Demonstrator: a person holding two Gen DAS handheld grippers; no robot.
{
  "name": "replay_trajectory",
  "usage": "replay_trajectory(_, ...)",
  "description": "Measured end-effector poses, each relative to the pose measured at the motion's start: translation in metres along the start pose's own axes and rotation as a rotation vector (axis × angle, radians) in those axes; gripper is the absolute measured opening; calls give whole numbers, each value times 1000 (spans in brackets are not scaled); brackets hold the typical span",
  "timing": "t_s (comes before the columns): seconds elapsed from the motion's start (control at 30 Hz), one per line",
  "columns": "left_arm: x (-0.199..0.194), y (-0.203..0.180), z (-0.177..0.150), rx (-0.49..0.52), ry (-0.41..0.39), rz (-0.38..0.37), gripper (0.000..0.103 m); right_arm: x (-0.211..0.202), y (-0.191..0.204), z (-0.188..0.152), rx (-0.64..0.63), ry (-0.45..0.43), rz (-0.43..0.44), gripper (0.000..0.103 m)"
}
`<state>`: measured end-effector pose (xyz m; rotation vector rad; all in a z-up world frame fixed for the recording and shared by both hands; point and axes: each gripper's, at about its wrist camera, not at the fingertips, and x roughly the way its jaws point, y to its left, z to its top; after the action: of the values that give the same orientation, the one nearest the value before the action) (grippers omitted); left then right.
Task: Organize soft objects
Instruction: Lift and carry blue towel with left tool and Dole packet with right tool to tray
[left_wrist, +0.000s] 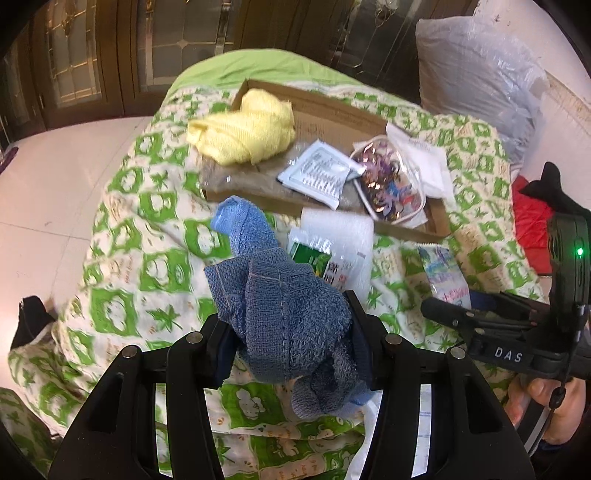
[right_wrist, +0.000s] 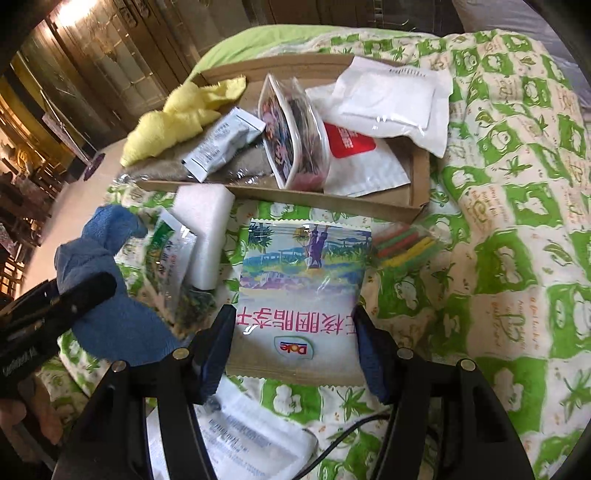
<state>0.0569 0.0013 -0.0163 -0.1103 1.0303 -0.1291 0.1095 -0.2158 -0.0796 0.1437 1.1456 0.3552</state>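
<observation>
Blue towel (left_wrist: 284, 317) pinched in our left gripper (left_wrist: 291, 343), lifted above bedspread (left_wrist: 122, 236); our right gripper (right_wrist: 295, 354) fingers spread around Dole packet (right_wrist: 299, 295).

This is a home bedroom. A bed covered by a green-and-cream patterned quilt (left_wrist: 122, 236) fills both views, with a lime green sheet (left_wrist: 255, 64) beyond it. Dark wooden doors with leaded glass panels (left_wrist: 184, 40) stand behind, above a pale tiled floor (left_wrist: 55, 184). A plastic-wrapped pillow (left_wrist: 480, 81) leans against the wall.
</observation>
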Motion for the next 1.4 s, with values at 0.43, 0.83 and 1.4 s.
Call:
replay_trajectory(0.43, -37, -1, 36, 110, -49, 69, 52, -35, -3, 5, -27, -37, 16, 62)
replay_trajectory(0.83, -33, -12, 63, 161, -42, 96, 52, -52, -18, 23, -30, -40, -14, 62)
replay_trajectory(1.4, -10, -37, 125, 277, -53, 145, 52, -51, -34, 74, -14, -48, -9, 62)
